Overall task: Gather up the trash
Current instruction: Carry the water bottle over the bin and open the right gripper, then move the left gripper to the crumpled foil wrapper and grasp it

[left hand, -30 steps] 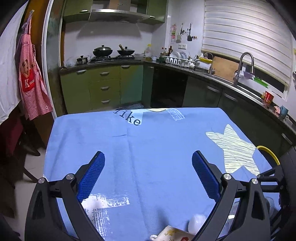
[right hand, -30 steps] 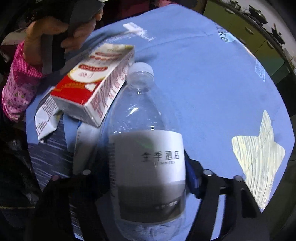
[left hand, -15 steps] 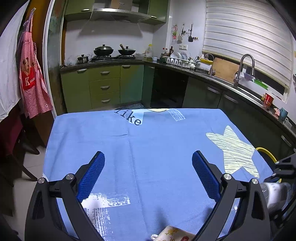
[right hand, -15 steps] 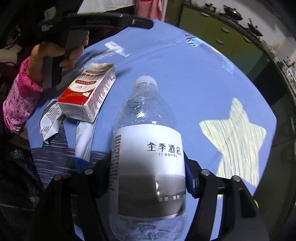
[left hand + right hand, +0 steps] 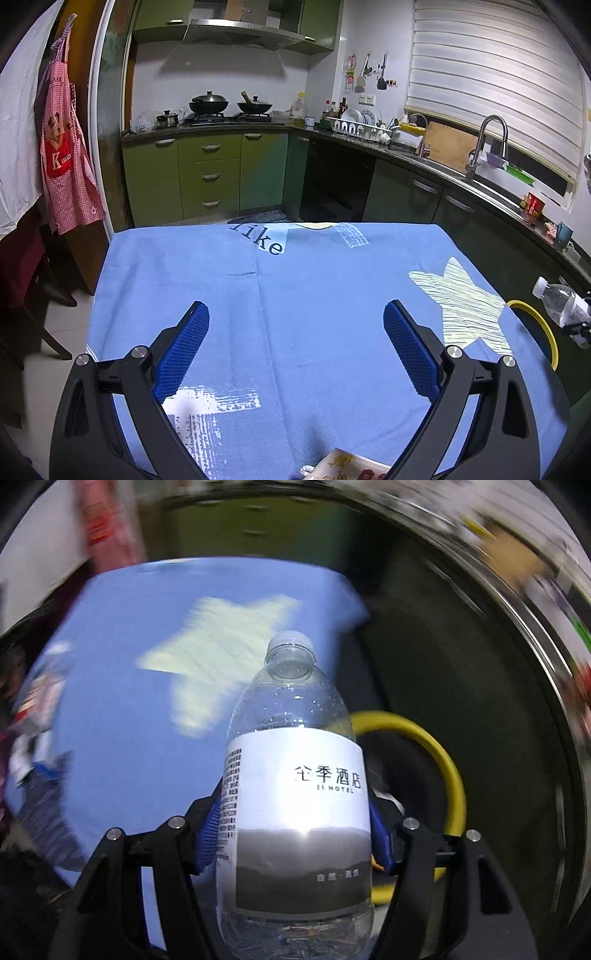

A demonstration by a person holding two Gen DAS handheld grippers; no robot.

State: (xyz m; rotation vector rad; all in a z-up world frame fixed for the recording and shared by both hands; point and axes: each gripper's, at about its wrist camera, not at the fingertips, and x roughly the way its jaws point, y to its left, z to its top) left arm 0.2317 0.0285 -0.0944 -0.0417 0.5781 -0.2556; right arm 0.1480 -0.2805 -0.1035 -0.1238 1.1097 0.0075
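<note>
My right gripper stays clamped on the water bottle, which I have carried off the desk; it now hangs over the yellow-rimmed bin, ready to drop. My left gripper waits, jaws apart, empty.

Left gripper, blue-padded jaws spread wide with nothing between them, above a blue tablecloth. Right of the right jaw, past a pale star print, a clear plastic bottle with white cap hangs tilted above a yellow-rimmed bin.
</note>
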